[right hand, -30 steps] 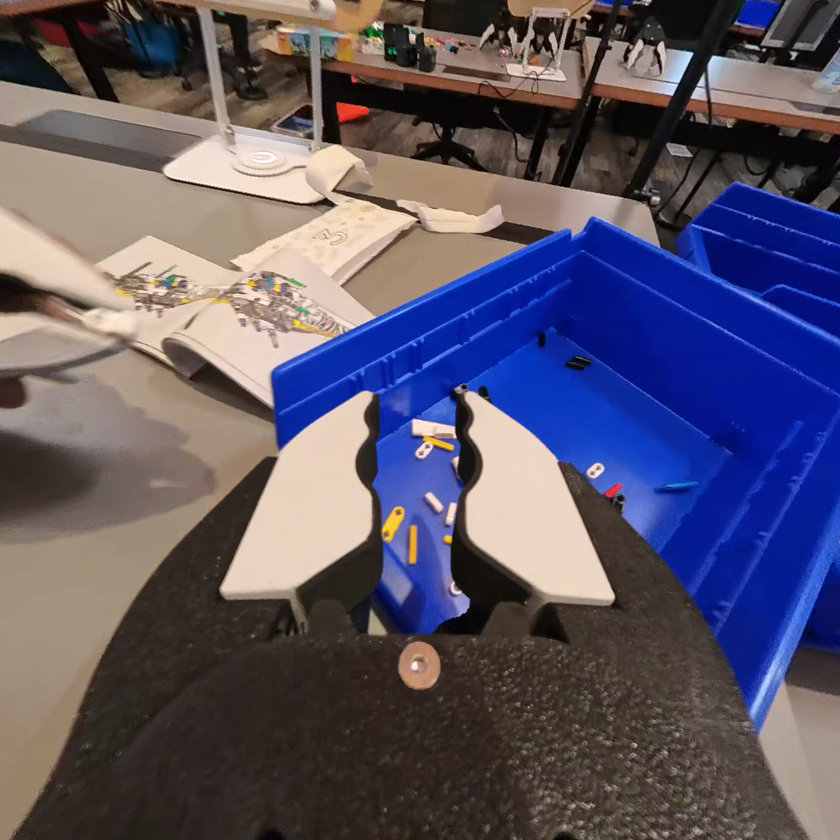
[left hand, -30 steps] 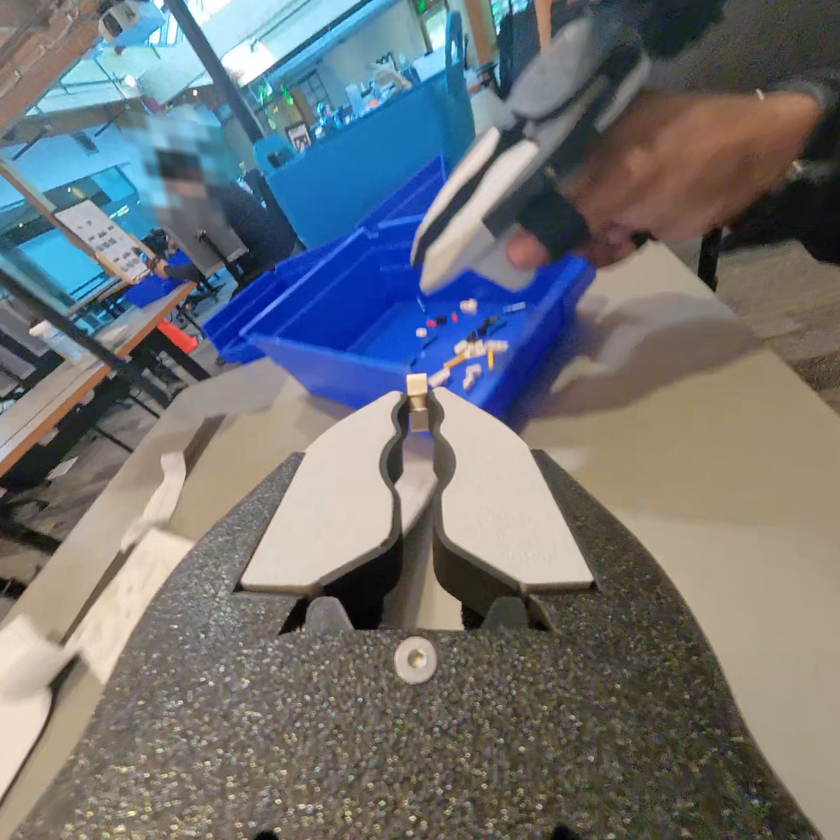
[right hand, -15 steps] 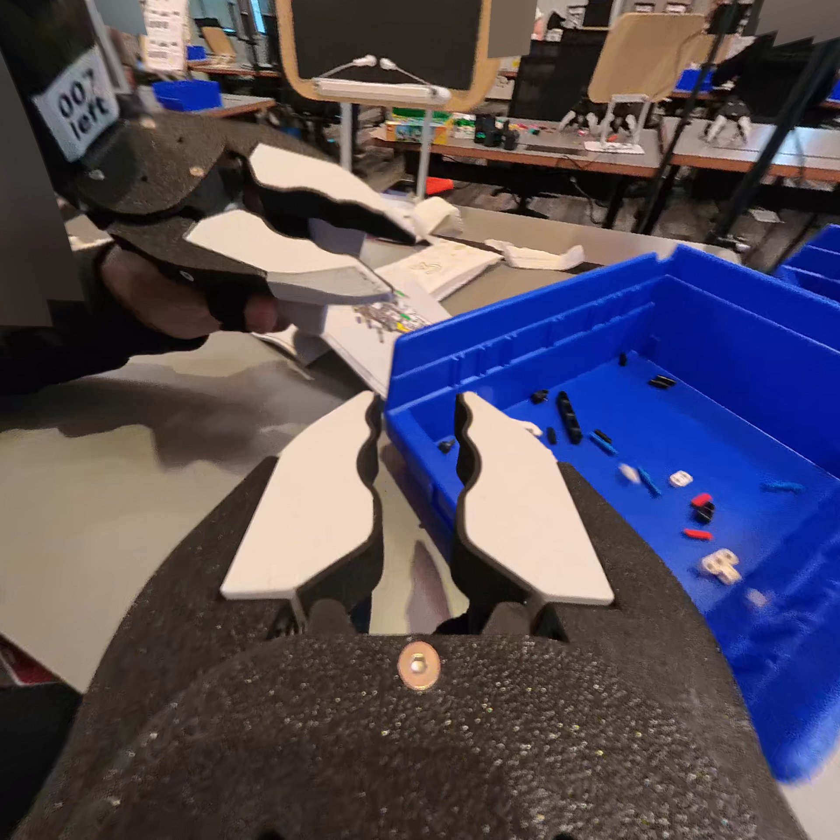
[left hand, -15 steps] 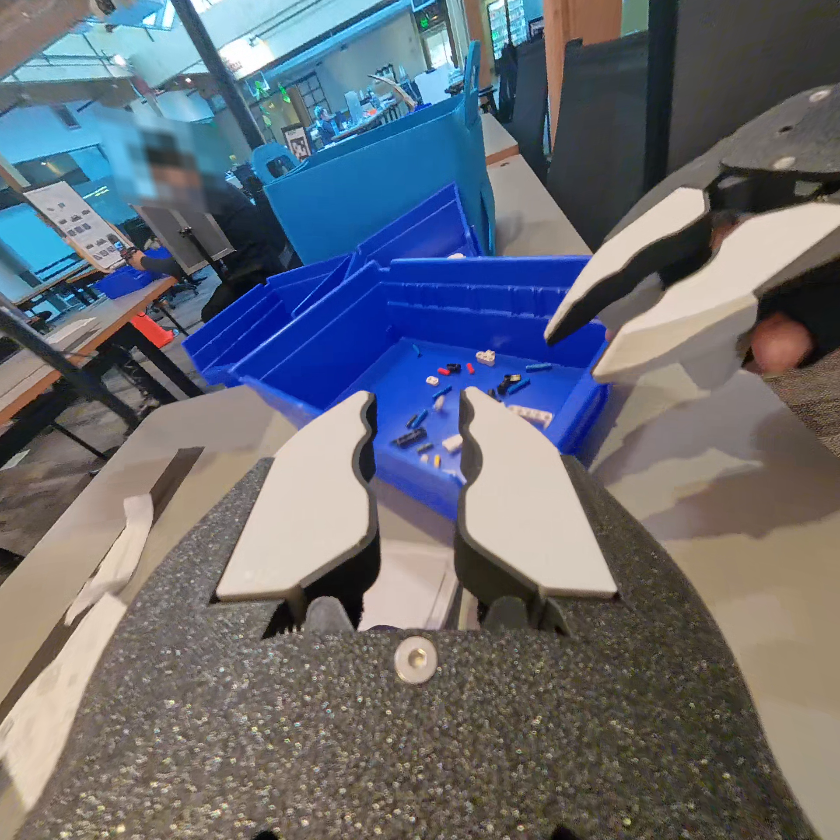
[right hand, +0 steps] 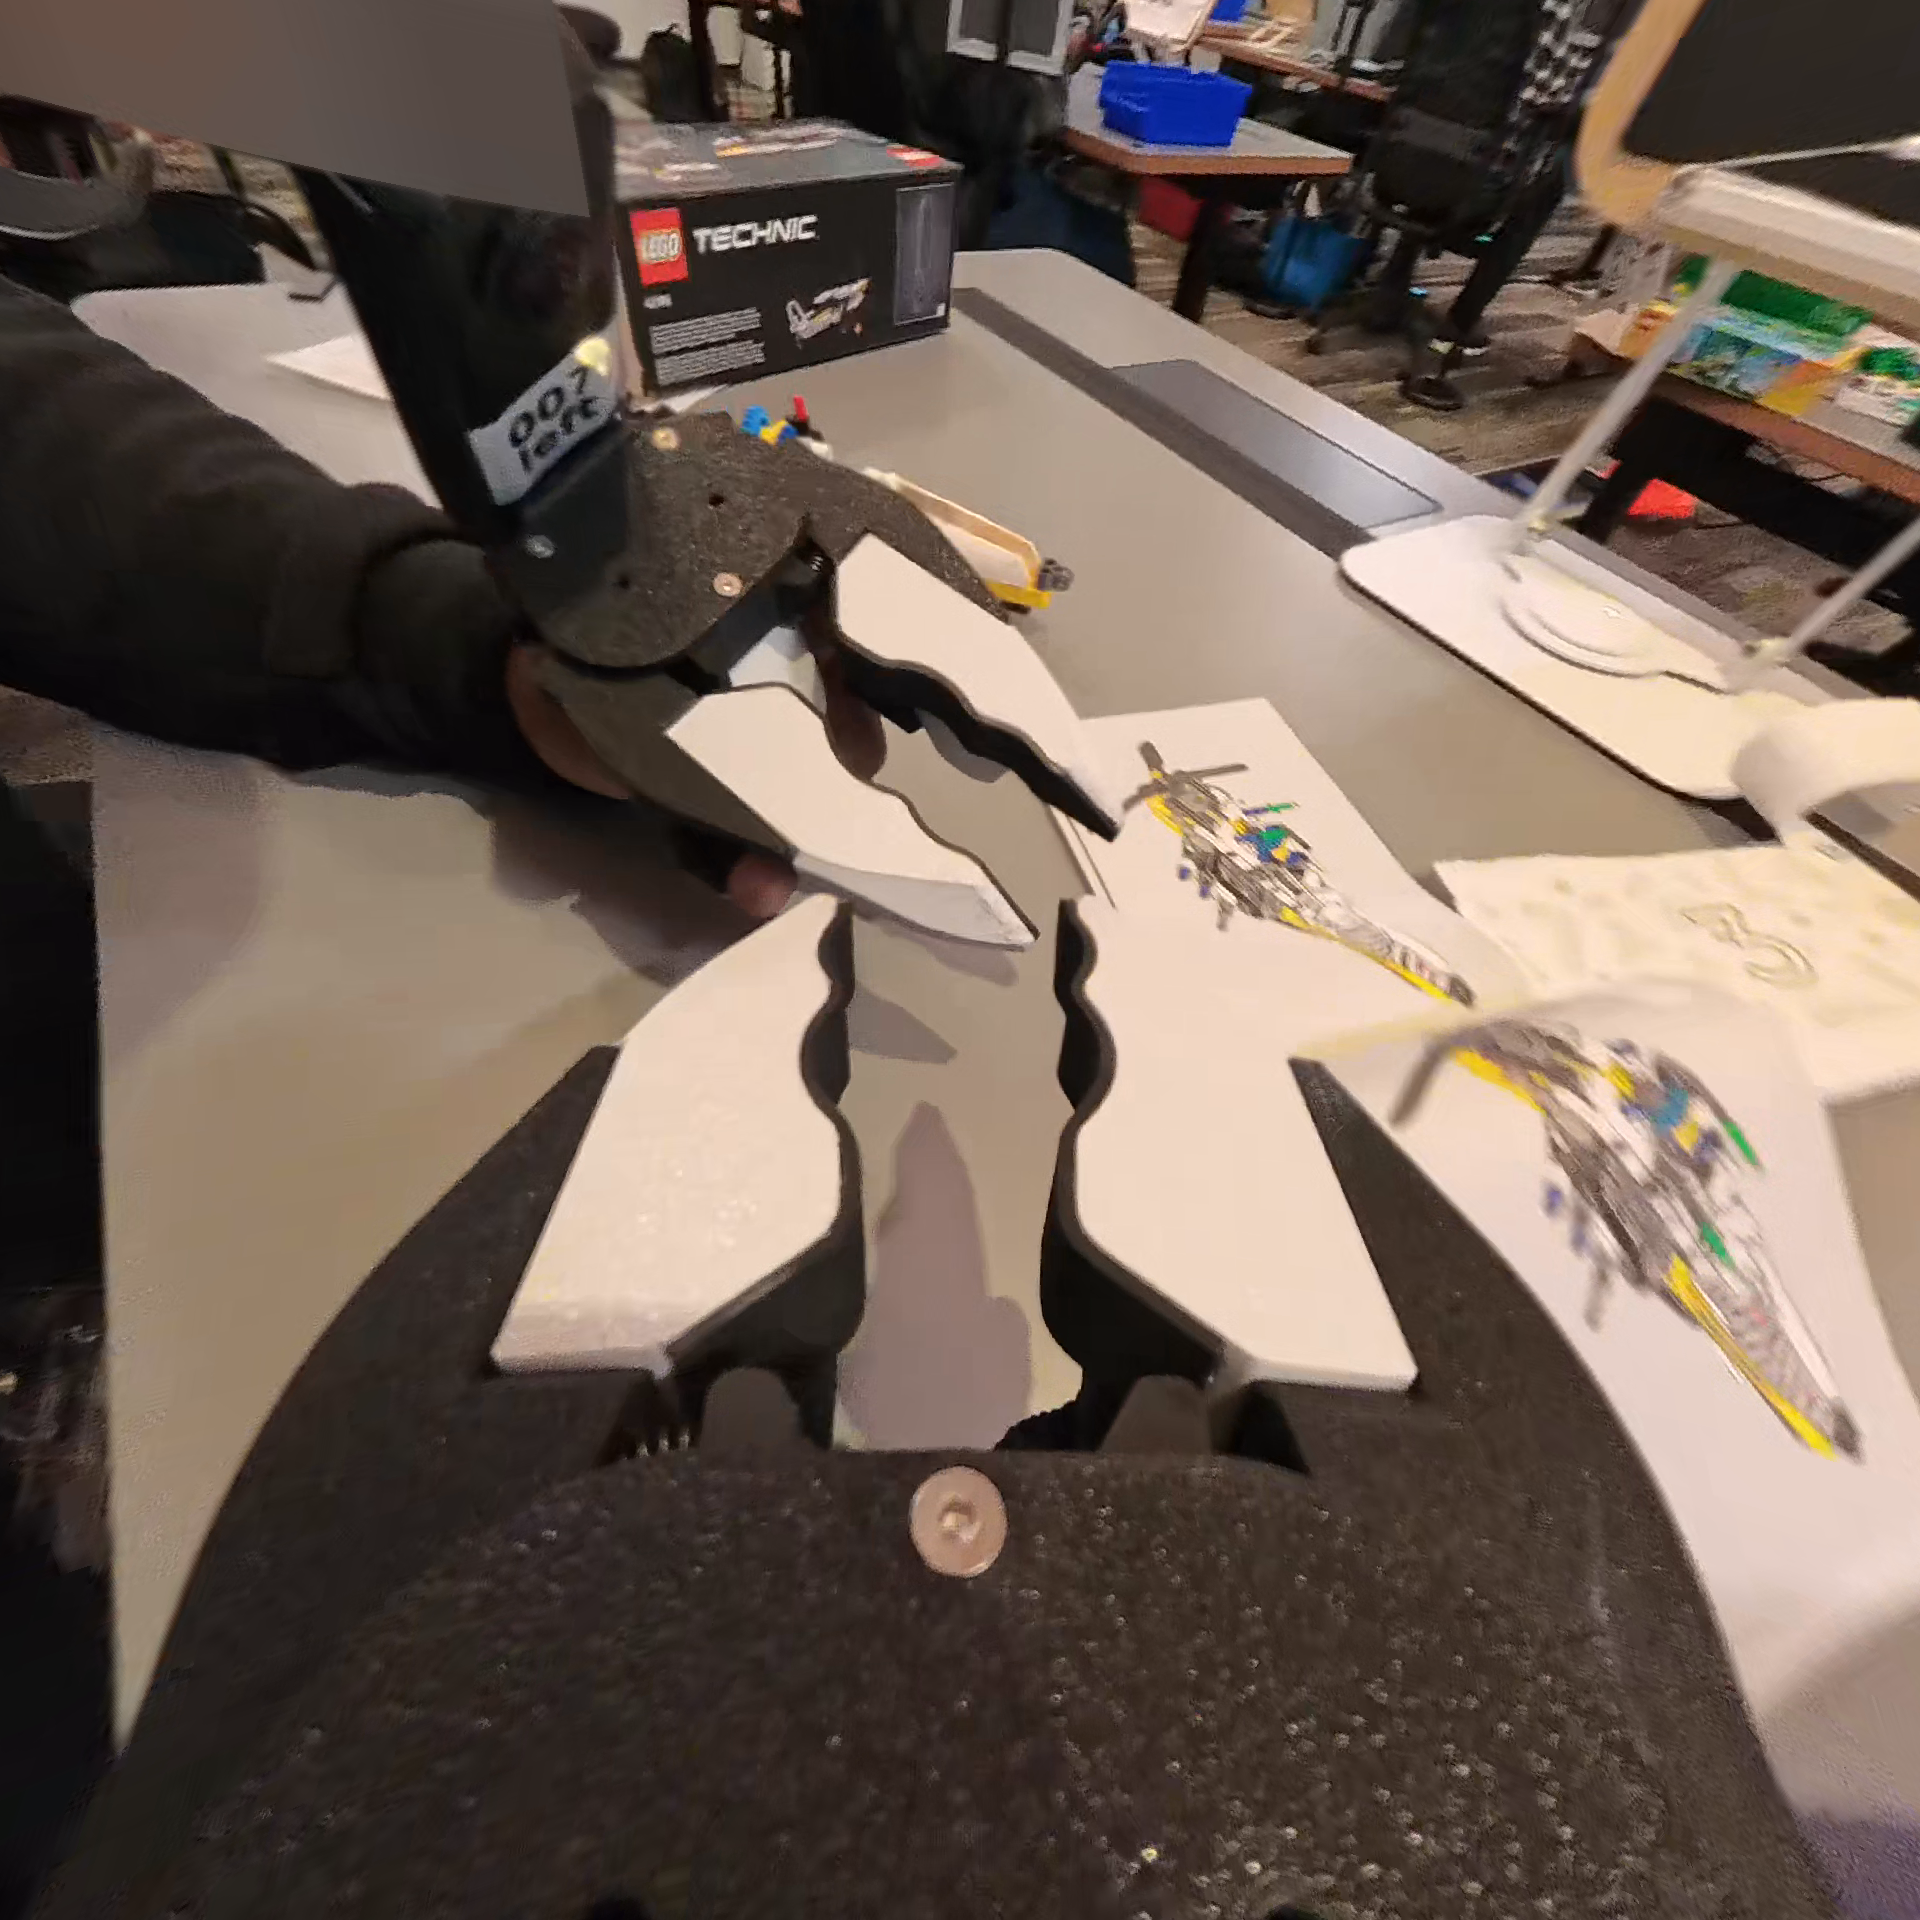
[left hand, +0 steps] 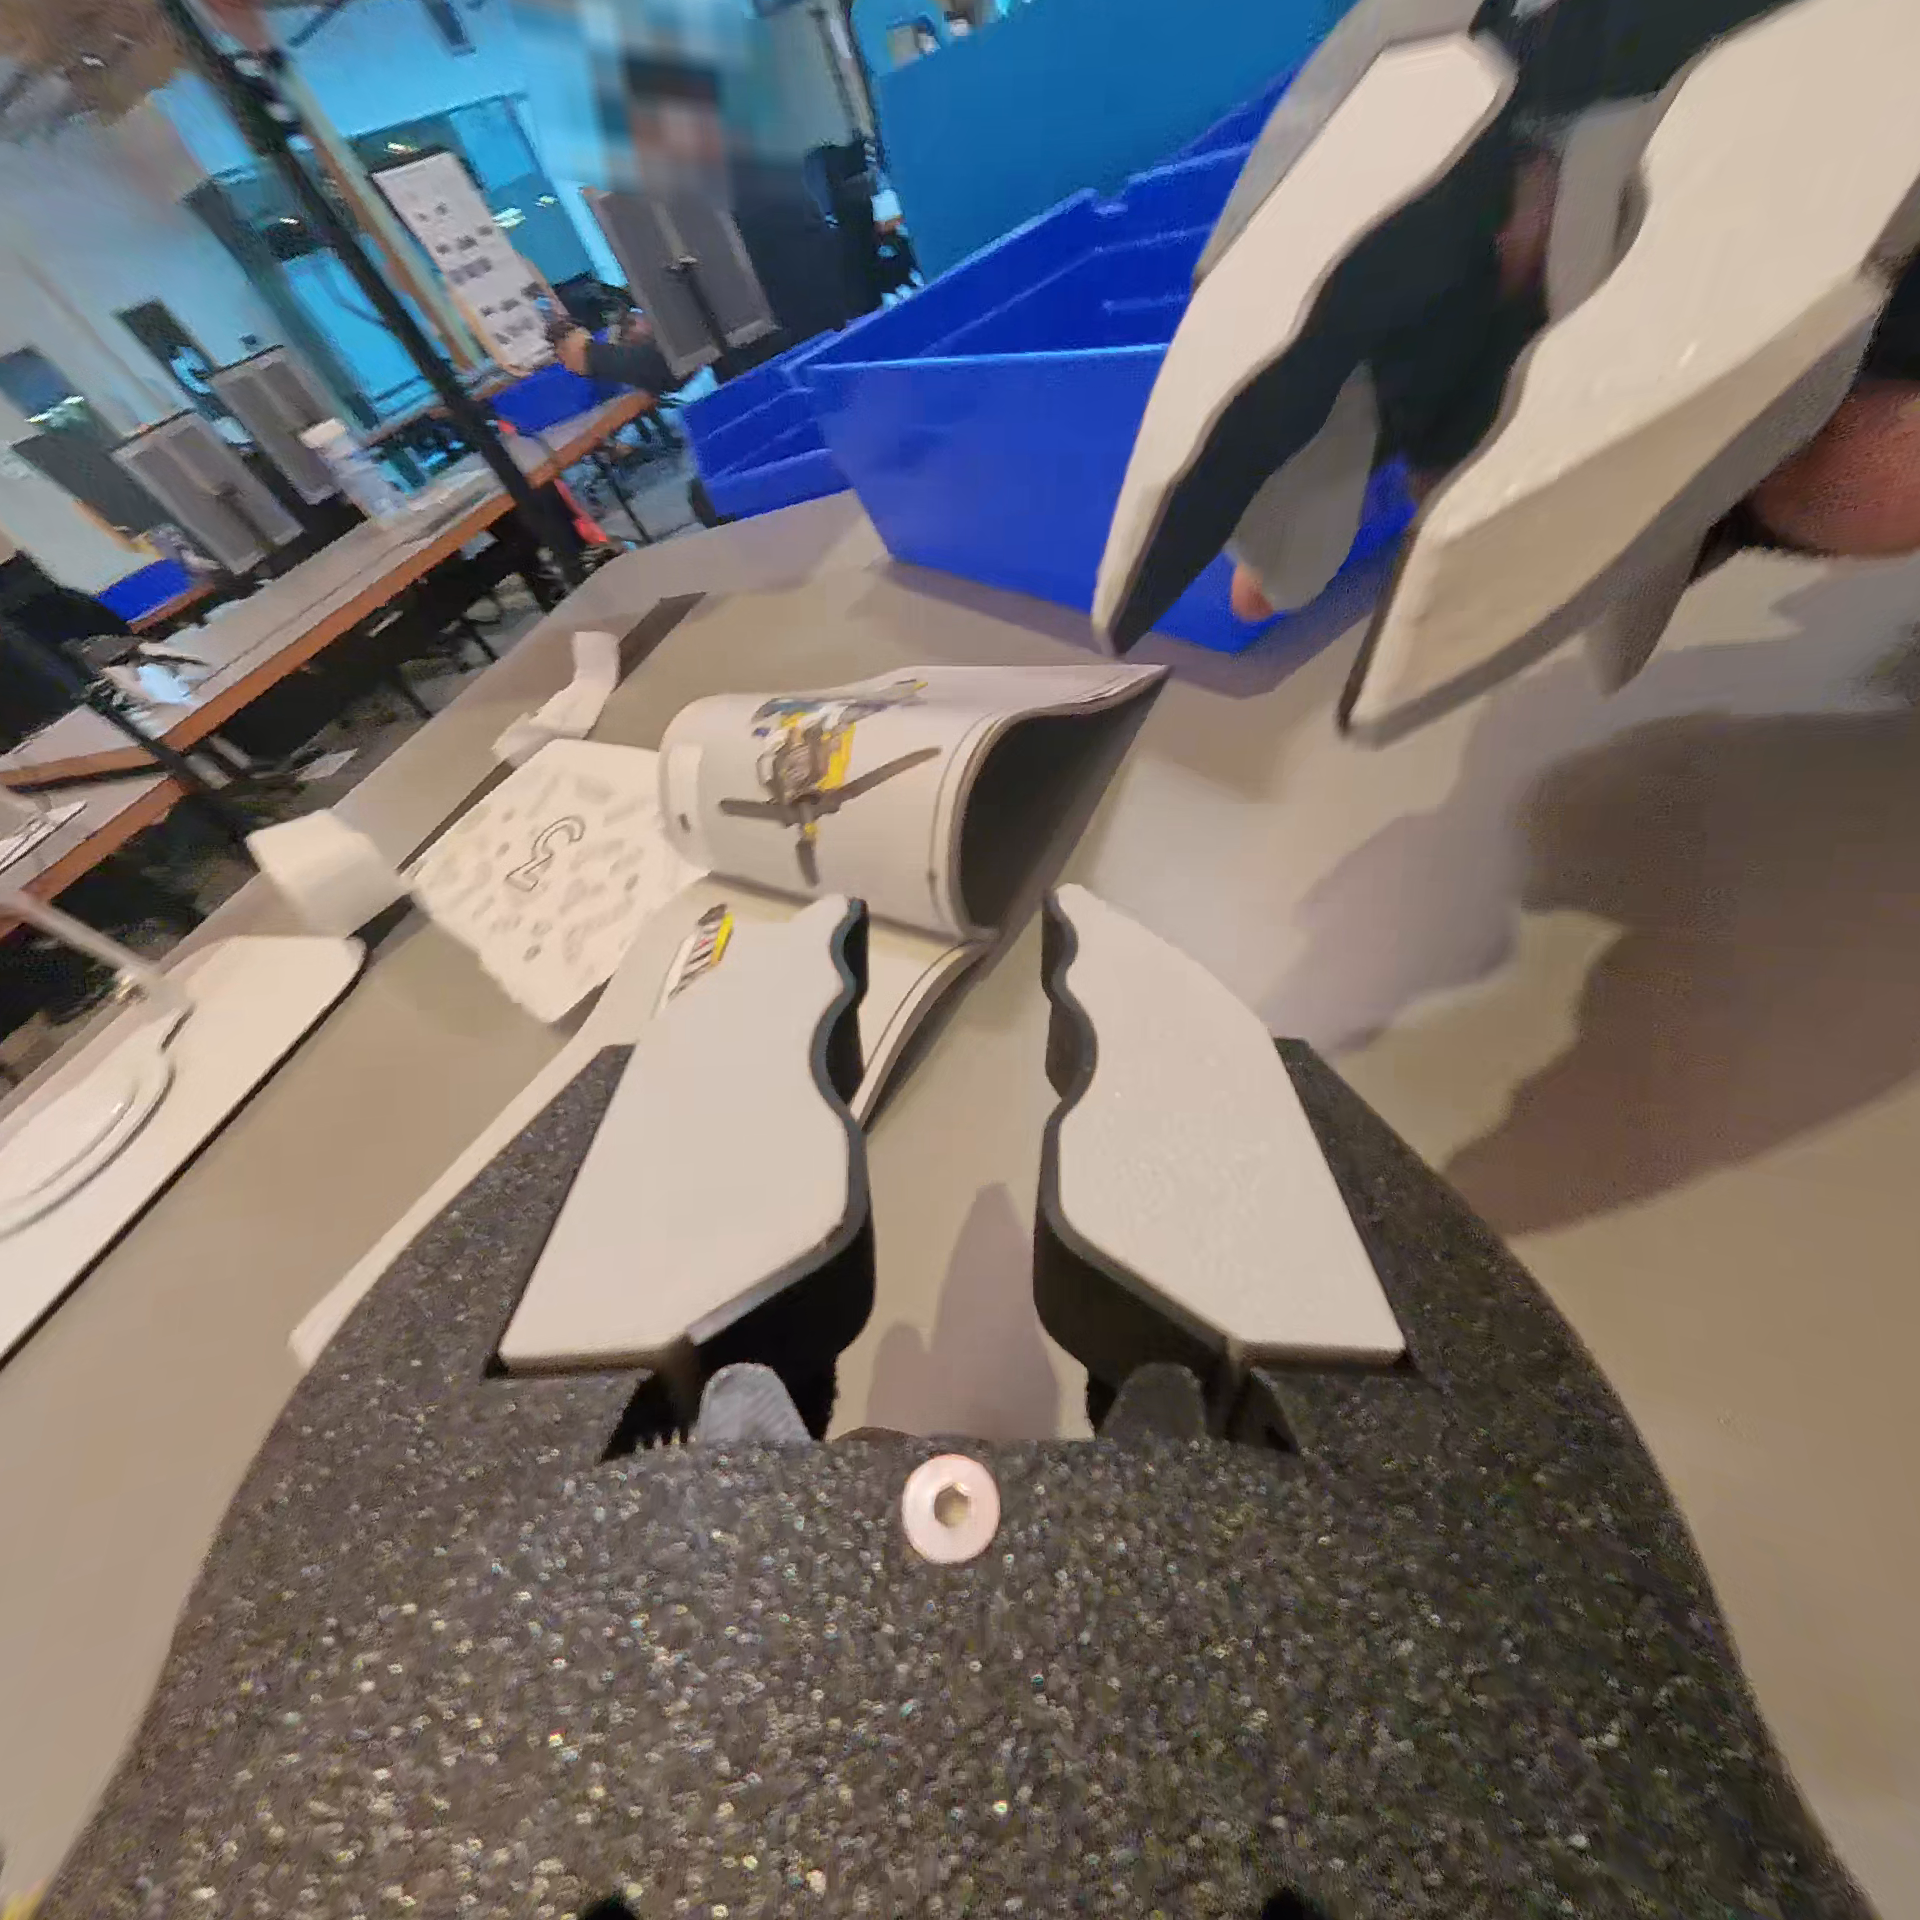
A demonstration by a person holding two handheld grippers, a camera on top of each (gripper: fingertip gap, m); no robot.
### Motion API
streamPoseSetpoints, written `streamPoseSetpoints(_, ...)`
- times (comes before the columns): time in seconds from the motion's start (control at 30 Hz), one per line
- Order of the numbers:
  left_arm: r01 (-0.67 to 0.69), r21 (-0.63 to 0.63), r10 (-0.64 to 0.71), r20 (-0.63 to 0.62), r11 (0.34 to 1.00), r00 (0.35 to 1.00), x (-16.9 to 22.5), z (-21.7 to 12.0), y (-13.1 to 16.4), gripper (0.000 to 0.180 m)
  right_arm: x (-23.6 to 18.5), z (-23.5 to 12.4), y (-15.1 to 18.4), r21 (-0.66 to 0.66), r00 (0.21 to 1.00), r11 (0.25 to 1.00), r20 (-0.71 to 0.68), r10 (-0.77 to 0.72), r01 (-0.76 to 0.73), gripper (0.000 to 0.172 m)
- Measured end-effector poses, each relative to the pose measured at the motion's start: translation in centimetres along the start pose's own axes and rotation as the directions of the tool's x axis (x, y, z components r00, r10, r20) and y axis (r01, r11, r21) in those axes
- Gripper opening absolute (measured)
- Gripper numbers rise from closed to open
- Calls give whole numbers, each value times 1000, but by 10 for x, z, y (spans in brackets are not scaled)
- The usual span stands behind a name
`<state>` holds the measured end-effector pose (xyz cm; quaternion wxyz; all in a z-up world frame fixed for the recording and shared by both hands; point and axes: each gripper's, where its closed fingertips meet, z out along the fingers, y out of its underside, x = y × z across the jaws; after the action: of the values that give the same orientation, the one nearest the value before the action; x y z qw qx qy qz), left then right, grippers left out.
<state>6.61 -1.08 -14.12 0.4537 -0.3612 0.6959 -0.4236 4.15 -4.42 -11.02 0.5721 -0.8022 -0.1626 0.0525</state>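
My left gripper [left hand: 951, 920] is open and holds nothing. It hovers low over the near edge of an open instruction booklet [left hand: 831, 790] whose page curls up just ahead of the fingertips. In the right wrist view the left gripper [right hand: 1060, 883] has its jaws apart at the corner of the booklet [right hand: 1278, 935], and the pads do not press on it. My right gripper [right hand: 951, 920] is open and empty, just behind the left one's fingertips. It also shows in the left wrist view [left hand: 1247, 665], above and to the right of the booklet.
A blue bin [left hand: 987, 447] stands beyond the booklet, with more bins behind it. A printed paper bag [left hand: 540, 873] and a white lamp base [right hand: 1538, 623] lie past the booklet. A dark boxed set [right hand: 779, 281] and a small brick model [right hand: 997, 561] sit on the grey table [right hand: 364, 1039]. The gap from one gripper's tips to the other's is roughly 5 cm.
A second ago my left gripper was shut on a small tan piece above the blue bin; it then opened and the piece left it. Both grippers have swung from the bin to the booklet.
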Motion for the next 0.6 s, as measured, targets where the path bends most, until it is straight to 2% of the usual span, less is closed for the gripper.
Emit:
streamPoseSetpoints(0.17, 43, 78, -50, 88, 996, 995, -19, -34, 3, 29, 2, 57, -6, -10, 999, 1000, 38, -5, 6, 41)
streamPoseSetpoints(0.2, 46, 72, -55, 118, 996, 991, -25, -38, 6, 22, 4, 65, -7, -5, 999, 1000, 40, 3, -3, 42)
streamPoseSetpoints(0.3, 94, 85, -107, 163, 992, 981, -42, -50, 11, 20, 11, 83, -13, 2, 999, 1000, 37, 29, -30, 45)
streamPoseSetpoints(0.4, 200, 130, -222, 185, 971, 957, -57, -56, 11, 20, 20, 89, -16, -10, 1000, 1000, 24, 14, -14, 47)
streamPoseSetpoints(0.47, 230, 116, -250, 209, 966, 945, -64, -58, 15, 20, 29, 93, -17, -46, 1000, 999, 16, -13, 14, 48)
streamPoseSetpoints(0.6, 258, 37, -258, 277, 965, 926, -78, -62, 31, 20, 48, 105, -11, -203, 995, 974, 29, -99, 103, 53)
